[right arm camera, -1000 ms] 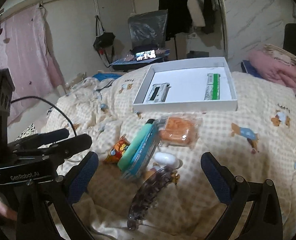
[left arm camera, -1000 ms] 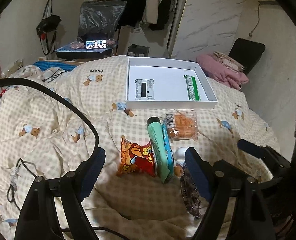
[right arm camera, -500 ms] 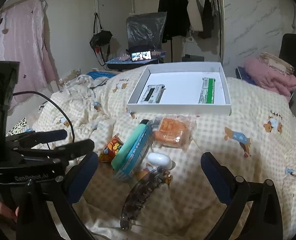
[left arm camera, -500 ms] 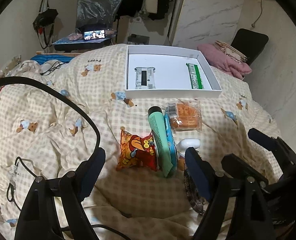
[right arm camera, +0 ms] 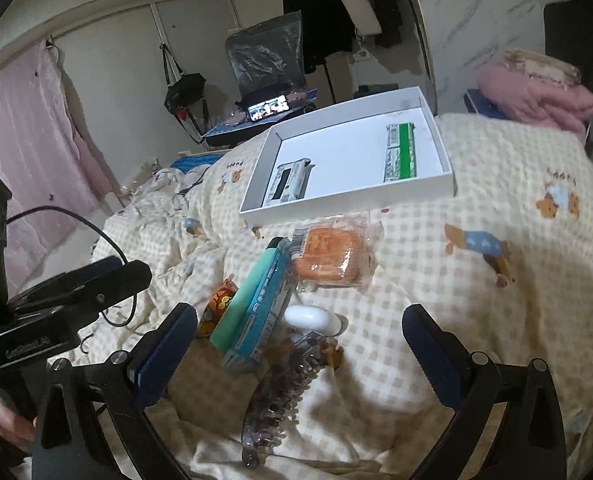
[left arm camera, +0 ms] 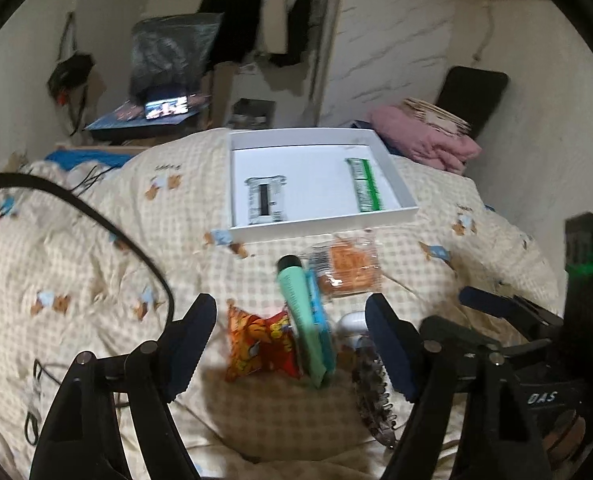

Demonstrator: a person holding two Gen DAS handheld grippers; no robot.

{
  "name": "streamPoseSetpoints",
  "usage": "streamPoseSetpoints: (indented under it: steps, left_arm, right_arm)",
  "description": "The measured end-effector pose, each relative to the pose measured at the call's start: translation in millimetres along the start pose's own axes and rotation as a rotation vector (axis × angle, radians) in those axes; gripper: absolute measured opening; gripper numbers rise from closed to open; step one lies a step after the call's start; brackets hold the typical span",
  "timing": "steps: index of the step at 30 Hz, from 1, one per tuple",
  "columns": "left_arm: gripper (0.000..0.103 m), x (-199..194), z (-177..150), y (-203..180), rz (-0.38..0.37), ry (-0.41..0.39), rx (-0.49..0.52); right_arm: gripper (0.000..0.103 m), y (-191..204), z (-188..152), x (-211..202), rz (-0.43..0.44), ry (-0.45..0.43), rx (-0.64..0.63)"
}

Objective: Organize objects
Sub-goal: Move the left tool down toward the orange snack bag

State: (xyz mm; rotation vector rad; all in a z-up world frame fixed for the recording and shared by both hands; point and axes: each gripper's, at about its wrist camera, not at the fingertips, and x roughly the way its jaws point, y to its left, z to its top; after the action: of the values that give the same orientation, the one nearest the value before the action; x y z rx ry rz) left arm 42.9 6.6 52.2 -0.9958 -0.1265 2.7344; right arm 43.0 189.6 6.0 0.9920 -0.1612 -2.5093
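Observation:
A white box lid [left arm camera: 324, 222] [right arm camera: 348, 196] lies on the bed and holds a grey-white packet [left arm camera: 265, 200] and a green-white packet [left arm camera: 363, 184]. In front of it lie an orange snack pack [left arm camera: 348, 270] [right arm camera: 330, 256], a mint tube on a blue box [left arm camera: 306, 326] [right arm camera: 256, 300], a red chip bag [left arm camera: 262, 340], a white oval case [right arm camera: 310, 318] and a dark hair claw [right arm camera: 282, 396]. My left gripper [left arm camera: 292, 344] is open over the chip bag and tube. My right gripper [right arm camera: 300, 356] is open over the hair claw.
The checked bear quilt [left arm camera: 96, 264] covers the bed. A black cable [left arm camera: 96, 216] runs across the left. A pink blanket pile [left arm camera: 424, 140] and a black chair lie at the back right. A lit phone on a stand [left arm camera: 166, 106] is behind the bed.
Both grippers have shifted and tilted slightly over the pile; the view is blurred by motion. No object has been moved or taken hold of.

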Motion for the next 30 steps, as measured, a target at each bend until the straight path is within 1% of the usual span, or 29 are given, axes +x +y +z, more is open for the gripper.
streamPoseSetpoints:
  steps: [4,9,11,13,17,20,23,24,26,28,30]
  left_arm:
    - [0.08,7,3,-2,-0.009,0.025,0.01]
    - [0.08,9,7,16,-0.033,0.048,-0.089]
    - [0.08,13,13,21,-0.007,0.07,-0.111]
    - [0.08,13,22,23,0.014,0.072,-0.122]
    - [0.08,21,48,24,0.074,0.098,-0.117]
    - [0.08,29,58,29,0.076,0.124,-0.143]
    - [0.08,38,60,39,0.023,0.16,-0.22]
    - [0.08,39,58,40,0.021,0.167,-0.229]
    - [0.08,43,54,41,0.03,0.188,-0.225]
    - [0.08,46,50,38,0.049,0.189,-0.214]
    - [0.081,49,48,33,0.042,0.204,-0.185]
  right_arm:
    - [0.103,0,-1,6,0.02,0.024,-0.007]
    - [0.103,-6,-2,13,0.029,0.052,0.019]
    - [0.103,-7,-2,14,0.035,0.056,0.027]
    - [0.103,-7,-2,14,0.034,0.057,0.024]
    - [0.103,-5,-2,15,0.038,0.055,0.014]
    - [0.103,-7,-3,17,0.04,0.063,0.025]
    - [0.103,-9,-3,17,0.042,0.068,0.036]
    - [0.103,-9,-3,18,0.043,0.071,0.037]
    - [0.103,-9,-3,18,0.044,0.075,0.038]
    - [0.103,-9,-3,18,0.044,0.076,0.038]
    - [0.103,-9,-3,18,0.044,0.077,0.038]
